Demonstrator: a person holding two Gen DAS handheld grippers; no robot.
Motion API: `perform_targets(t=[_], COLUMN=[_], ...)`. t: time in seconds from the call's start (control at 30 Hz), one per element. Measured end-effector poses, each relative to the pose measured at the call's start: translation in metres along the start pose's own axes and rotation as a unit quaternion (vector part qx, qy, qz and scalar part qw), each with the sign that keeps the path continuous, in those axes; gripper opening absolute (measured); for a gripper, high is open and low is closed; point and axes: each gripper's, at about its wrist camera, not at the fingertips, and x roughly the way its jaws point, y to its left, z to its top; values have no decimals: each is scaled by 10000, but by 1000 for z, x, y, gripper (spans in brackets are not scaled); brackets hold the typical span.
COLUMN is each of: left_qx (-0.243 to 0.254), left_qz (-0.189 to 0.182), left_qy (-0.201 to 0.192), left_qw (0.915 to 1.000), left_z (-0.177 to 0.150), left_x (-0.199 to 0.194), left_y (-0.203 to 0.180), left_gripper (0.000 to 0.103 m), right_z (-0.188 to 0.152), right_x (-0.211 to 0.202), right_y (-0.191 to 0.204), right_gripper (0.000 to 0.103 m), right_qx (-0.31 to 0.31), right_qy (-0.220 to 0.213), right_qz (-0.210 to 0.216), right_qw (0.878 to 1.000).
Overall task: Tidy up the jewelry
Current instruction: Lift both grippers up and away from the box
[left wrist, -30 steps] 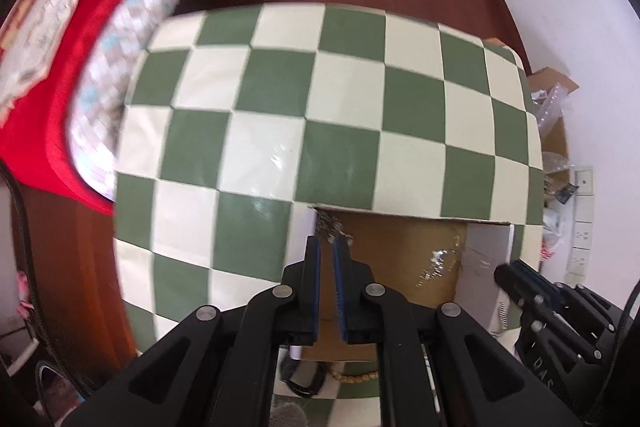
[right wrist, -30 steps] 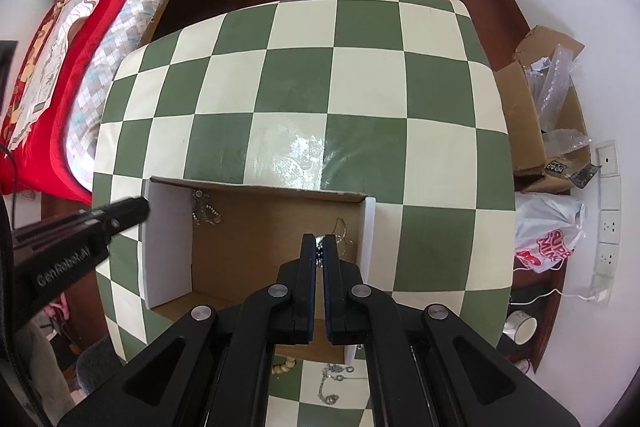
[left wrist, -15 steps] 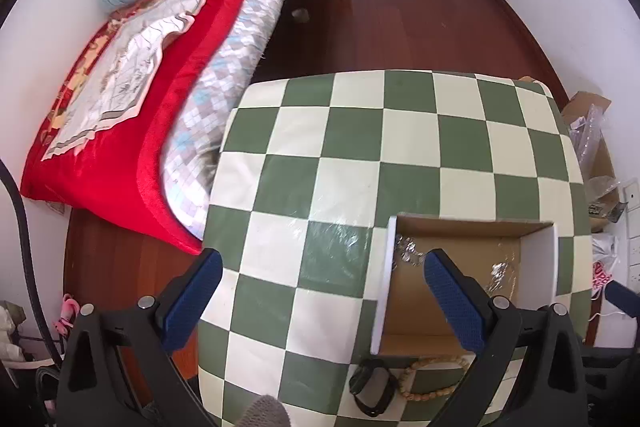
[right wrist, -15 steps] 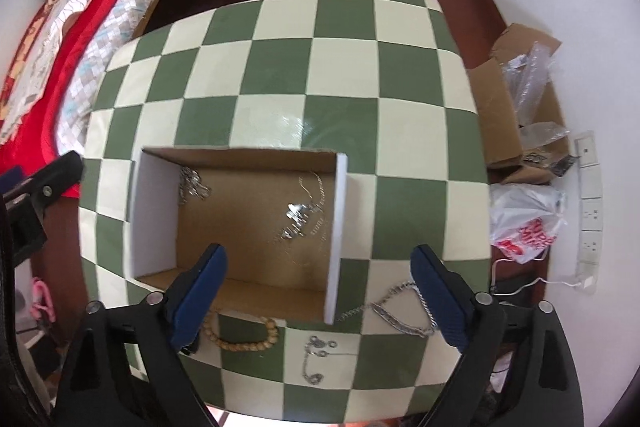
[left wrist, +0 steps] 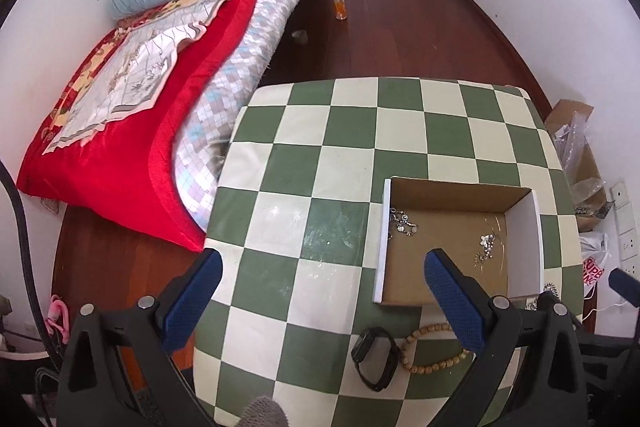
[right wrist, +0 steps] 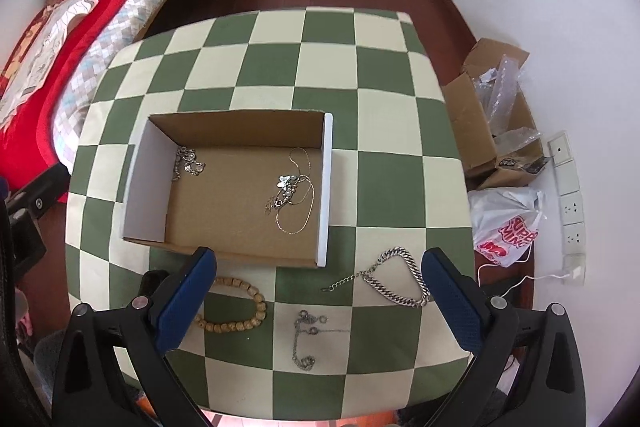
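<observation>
Both claws are being held spread to full width above the checkered tabletop, with nothing gripped; the jaws of each have just been opening and nothing is lying between the pads. The left claw is being seen over the tabletop's near-left part, its right finger overlapping the near wall of the cardboard box. The right claw is being held over the near edge, in front of the same box. Inside the box, a silver piece is lying in the far-left corner and a thin gold chain with a silver pendant is lying near the right wall. Outside the box, on the near side, a wooden bead bracelet, a heavy silver link chain and a fine silver chain are lying apart from one another. A black watch is being seen just beside the beads in the left wrist view.
</observation>
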Motion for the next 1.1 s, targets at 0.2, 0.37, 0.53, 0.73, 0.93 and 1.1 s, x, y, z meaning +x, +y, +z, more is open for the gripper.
perform_targets(t=[0.2, 0.37, 0.53, 0.73, 0.93, 1.1], left_qx=[-141, -190, -131, -162, -294, -384], left_qz=[-17, -100, -185, -163, -109, -75], left_qy=[-327, -568, -799, -1110, -1386, -1190], left_qw=[9994, 9982, 9965, 9936, 9898, 9921], left_z=[-14, -27, -40, -55, -69, -80], left_x=[-30, -60, -91, -125, -142, -119], left_y=[15, 25, 32, 42, 49, 53], left_gripper=[103, 103, 103, 103, 103, 103], right_z=[-11, -22, -36, -57, -76, -89], right_x=[-32, -68, -98, -132, -160, -163], right_y=[2, 4, 5, 9, 14, 12], right_gripper=[103, 103, 103, 103, 103, 103], right_qx=[4, 7, 55, 98, 111, 213], right_qy=[-419, -789, -1064, -1378, -1628, -1604], right_qz=[-37, -26, 22, 79, 156, 310], right_qw=[9991, 9969, 9943, 9904, 9865, 9863])
